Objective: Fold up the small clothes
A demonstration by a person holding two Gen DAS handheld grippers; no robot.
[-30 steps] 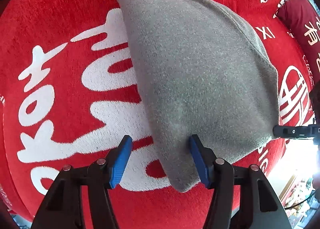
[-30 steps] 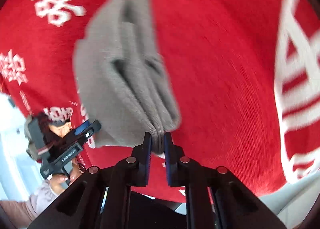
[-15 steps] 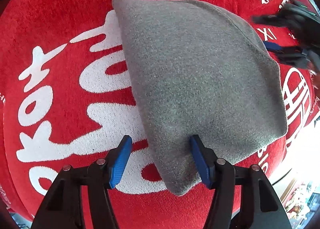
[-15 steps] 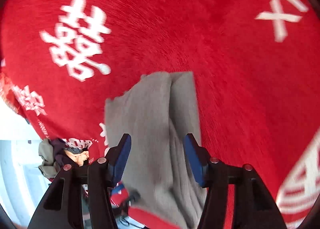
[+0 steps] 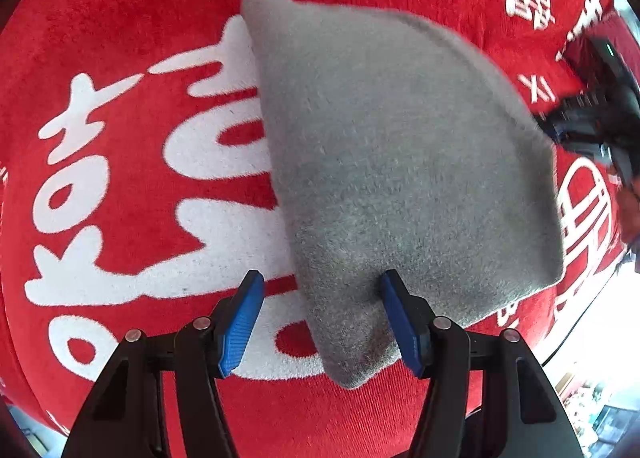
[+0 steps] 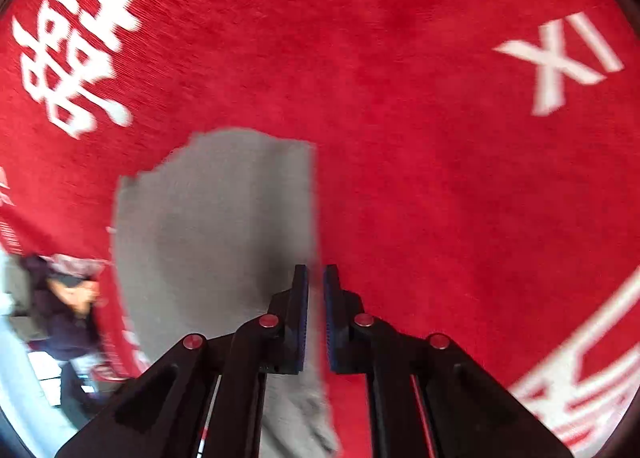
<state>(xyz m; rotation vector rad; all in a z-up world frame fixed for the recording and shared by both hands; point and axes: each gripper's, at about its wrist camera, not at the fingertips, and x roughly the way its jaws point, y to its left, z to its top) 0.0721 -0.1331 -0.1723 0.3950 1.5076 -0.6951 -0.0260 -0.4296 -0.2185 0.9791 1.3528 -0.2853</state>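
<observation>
**Grippers.** Left gripper (image 5: 322,278) stood with jaws apart, pointing steeply down. The near corner of the grey garment (image 5: 400,178) lay between its blue pads without being pinched. The pad on the picture's right touched or pressed the cloth; the other was over bare red blanket (image 5: 120,18). Right gripper (image 6: 316,270) had just been closing, and its jaws were nearly together. The garment's straight edge ran into the narrow gap, so we judged it clamped on that edge, though blur kept us from certainty.

**Task item.** The garment (image 6: 216,238) lay folded on the blanket (image 6: 400,98), over the large white characters in the left wrist view. The right gripper was at its far right side.

**Risks, as we judged them.**
- The right grip sat at the very hem. It may have caught only the top layer, in which case a lift would peel the fold open instead of carrying the whole stack.
- The left pads straddled a corner without holding it. If the right hand pulled, the cloth could slide from under that single pad and skew the fold.
- The plush blanket could drag on the lower layers and bunch them.
- The pads could nip blanket pile along with the hem.

**Containers.** None was visible in either view, so we recorded no contents.
</observation>
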